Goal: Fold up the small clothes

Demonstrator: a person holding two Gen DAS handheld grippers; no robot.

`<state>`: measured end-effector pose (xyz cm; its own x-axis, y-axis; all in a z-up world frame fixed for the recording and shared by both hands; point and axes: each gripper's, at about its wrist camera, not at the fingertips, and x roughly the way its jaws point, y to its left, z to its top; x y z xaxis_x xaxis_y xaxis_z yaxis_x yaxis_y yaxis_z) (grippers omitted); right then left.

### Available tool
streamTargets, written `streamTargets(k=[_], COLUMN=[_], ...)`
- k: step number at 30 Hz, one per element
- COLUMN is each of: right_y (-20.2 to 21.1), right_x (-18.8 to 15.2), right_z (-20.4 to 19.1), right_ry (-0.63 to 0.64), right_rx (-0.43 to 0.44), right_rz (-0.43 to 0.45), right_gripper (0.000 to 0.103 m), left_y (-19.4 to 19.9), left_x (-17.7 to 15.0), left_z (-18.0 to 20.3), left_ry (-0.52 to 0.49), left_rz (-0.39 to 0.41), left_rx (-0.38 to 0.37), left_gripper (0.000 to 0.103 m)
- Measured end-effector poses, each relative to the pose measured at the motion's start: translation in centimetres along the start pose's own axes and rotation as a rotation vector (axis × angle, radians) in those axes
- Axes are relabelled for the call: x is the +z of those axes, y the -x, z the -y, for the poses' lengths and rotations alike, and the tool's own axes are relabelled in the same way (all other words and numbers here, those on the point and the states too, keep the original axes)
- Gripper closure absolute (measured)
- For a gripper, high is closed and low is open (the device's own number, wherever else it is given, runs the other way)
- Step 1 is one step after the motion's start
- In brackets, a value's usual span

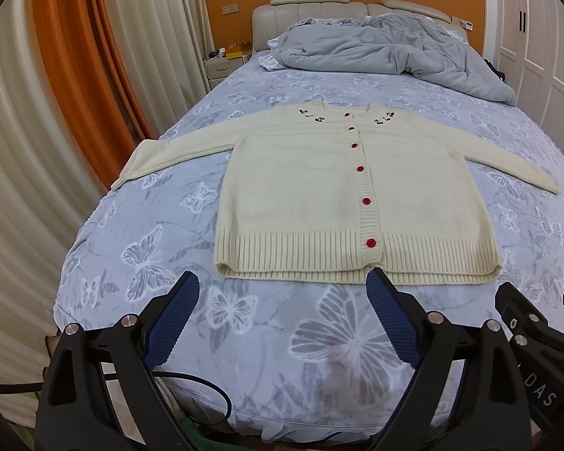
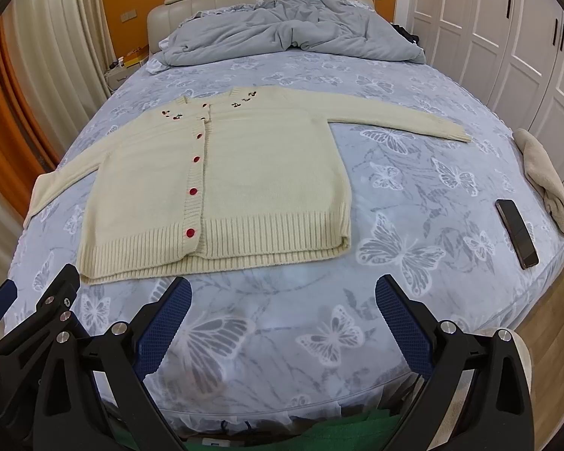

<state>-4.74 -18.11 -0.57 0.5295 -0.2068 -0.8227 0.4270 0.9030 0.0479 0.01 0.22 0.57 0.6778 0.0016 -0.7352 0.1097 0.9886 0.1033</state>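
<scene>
A cream knitted cardigan (image 1: pixel 300 188) with red buttons lies flat and face up on the bed, both sleeves spread out to the sides. It also shows in the right wrist view (image 2: pixel 244 173). My left gripper (image 1: pixel 282 282) is open and empty, hovering just short of the cardigan's ribbed hem. My right gripper (image 2: pixel 282 289) is open and empty, above the sheet in front of the hem's right corner. Part of the right gripper shows at the right edge of the left wrist view (image 1: pixel 537 323).
The bed has a blue butterfly sheet (image 2: pixel 413 195). A crumpled grey duvet (image 2: pixel 289 34) lies at the headboard. A dark phone (image 2: pixel 517 233) and a beige cloth (image 2: pixel 549 180) lie at the bed's right edge. Curtains (image 1: pixel 56 94) hang left; wardrobe doors (image 2: pixel 507 37) stand right.
</scene>
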Motion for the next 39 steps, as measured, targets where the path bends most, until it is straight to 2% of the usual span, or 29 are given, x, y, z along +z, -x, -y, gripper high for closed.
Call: streamTargets(k=[39], right_y=[-0.51], right_x=[-0.64], right_z=[-0.13], right_ry=[-0.01], right_rx=[0.0], right_rz=[-0.009], right_gripper=[0.006], left_y=[-0.18], left_x=[-0.36], left_z=[0.17], left_ry=[-0.008], left_rz=[0.002], left_rx=[0.013], left_gripper=[0.016])
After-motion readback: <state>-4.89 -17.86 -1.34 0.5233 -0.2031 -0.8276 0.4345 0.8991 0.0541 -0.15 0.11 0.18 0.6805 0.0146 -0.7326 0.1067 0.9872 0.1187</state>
